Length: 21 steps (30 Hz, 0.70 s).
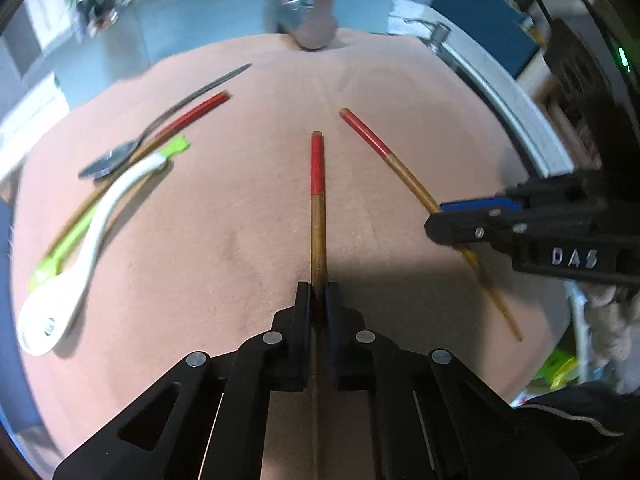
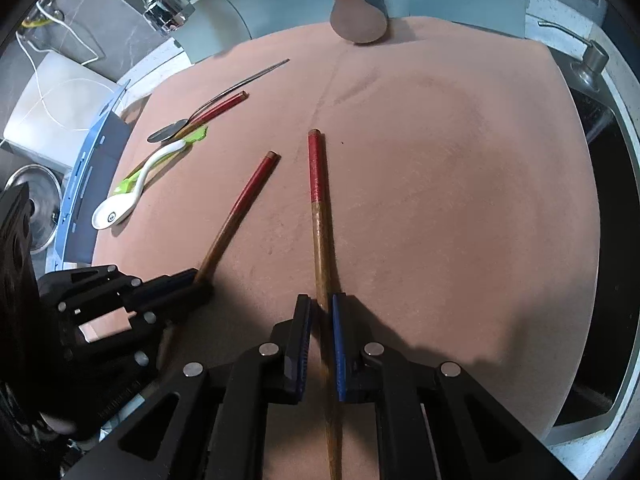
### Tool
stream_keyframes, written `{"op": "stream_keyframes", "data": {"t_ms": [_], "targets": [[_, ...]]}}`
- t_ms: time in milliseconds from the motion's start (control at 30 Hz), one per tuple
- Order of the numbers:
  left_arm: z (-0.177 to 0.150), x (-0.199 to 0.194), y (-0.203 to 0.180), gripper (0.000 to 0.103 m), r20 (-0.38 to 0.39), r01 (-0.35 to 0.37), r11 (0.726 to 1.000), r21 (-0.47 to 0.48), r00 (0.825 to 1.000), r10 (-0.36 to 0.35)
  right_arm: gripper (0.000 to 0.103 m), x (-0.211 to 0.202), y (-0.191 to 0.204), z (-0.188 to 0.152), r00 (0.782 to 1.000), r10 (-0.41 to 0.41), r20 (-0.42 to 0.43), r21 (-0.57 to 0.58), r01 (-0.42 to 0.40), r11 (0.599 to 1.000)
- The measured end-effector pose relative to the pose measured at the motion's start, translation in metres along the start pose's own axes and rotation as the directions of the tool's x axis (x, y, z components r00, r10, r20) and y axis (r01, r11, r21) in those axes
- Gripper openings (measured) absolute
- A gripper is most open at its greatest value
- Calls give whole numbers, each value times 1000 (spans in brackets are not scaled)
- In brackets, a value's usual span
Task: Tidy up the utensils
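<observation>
Each gripper holds a red-tipped wooden chopstick over a pink cloth (image 1: 240, 220). My left gripper (image 1: 318, 292) is shut on one chopstick (image 1: 317, 184), which points straight ahead; it also shows in the right wrist view (image 2: 240, 208), with the left gripper (image 2: 196, 280) at lower left. My right gripper (image 2: 321, 308) has its jaws close around the other chopstick (image 2: 318, 208); in the left wrist view that chopstick (image 1: 384, 156) runs under the right gripper (image 1: 440, 220). A third chopstick (image 1: 192, 114), a metal spoon (image 1: 120, 160), a white spoon (image 1: 80, 256) and a green utensil (image 1: 64, 252) lie at the left.
The utensil pile also shows in the right wrist view, with the white spoon (image 2: 124, 204) and metal spoon (image 2: 176, 130). A brown stand foot (image 2: 358, 20) rests at the cloth's far edge. A faucet (image 2: 164, 10) and a soap pump (image 2: 592, 60) stand beyond the cloth.
</observation>
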<state>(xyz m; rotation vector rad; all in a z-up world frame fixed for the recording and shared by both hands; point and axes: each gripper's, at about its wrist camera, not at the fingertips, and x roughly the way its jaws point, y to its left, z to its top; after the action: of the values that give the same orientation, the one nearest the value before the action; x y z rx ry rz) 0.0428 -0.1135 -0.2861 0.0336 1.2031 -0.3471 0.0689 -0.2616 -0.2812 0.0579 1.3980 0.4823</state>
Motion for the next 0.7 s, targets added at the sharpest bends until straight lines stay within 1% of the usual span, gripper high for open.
{"op": "stream_keyframes", "data": {"t_ms": [33,200,333,567,700], "targets": [[0,0,3,7,1,17,1000,-20,1000,-17,7,0,0,0,1000,1,4,0,-1,1000],[-5,-6,16,6,27,77,991,-108,997,-74,6,-1,-8,0,998,55,21,71,-57,996],[-9,-15,24,6,50,81,986,-147,996,-75,6,-3,-8,-2,992,119,34,129,-122,984],[-6,-45,42,6,115,84,982,-168,991,-65,6,-15,26,8,986,141,88,89,-149,985],[-7,-68,63,6,162,84,979,-188,985,-53,6,-23,55,21,982,137,128,44,-144,989]]}}
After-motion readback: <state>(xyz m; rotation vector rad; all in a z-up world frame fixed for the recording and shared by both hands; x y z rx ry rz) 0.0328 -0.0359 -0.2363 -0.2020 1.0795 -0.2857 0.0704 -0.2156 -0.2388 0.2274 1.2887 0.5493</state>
